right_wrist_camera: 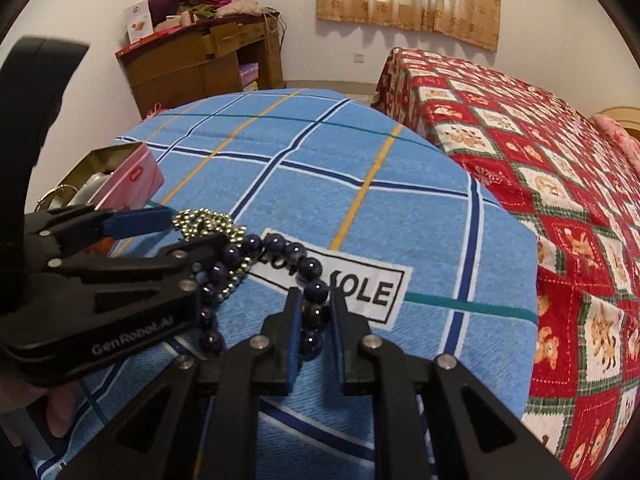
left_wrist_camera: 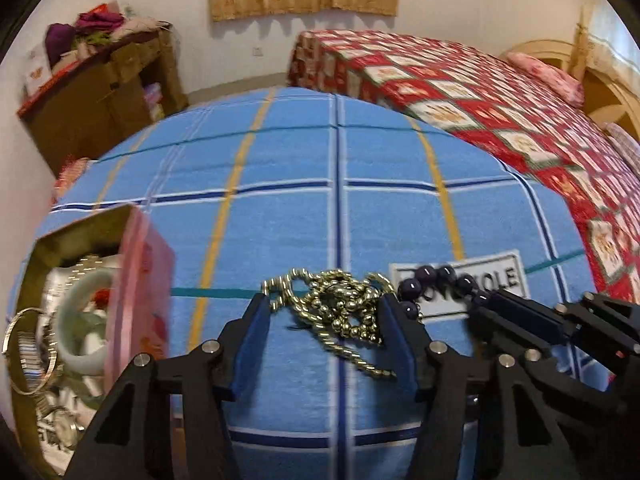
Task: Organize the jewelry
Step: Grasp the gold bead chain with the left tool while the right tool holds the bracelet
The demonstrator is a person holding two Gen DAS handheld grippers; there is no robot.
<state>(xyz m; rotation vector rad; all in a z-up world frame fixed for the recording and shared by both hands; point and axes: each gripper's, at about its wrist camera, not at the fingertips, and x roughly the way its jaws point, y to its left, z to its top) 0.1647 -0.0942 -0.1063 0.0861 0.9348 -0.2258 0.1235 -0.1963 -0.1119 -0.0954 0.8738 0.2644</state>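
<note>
The right gripper [right_wrist_camera: 314,320] is clamped on the dark bead bracelet [right_wrist_camera: 316,292], which lies on the white label [right_wrist_camera: 360,288]. Just left of the label, the left gripper [left_wrist_camera: 324,320] straddles the gold chain tangle [left_wrist_camera: 340,304], jaws apart. Farther left stands the pink tin [left_wrist_camera: 136,280].

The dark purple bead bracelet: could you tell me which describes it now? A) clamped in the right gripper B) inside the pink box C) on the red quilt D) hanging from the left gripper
A: the right gripper pinches the dark purple bead bracelet on the blue cloth.
</note>
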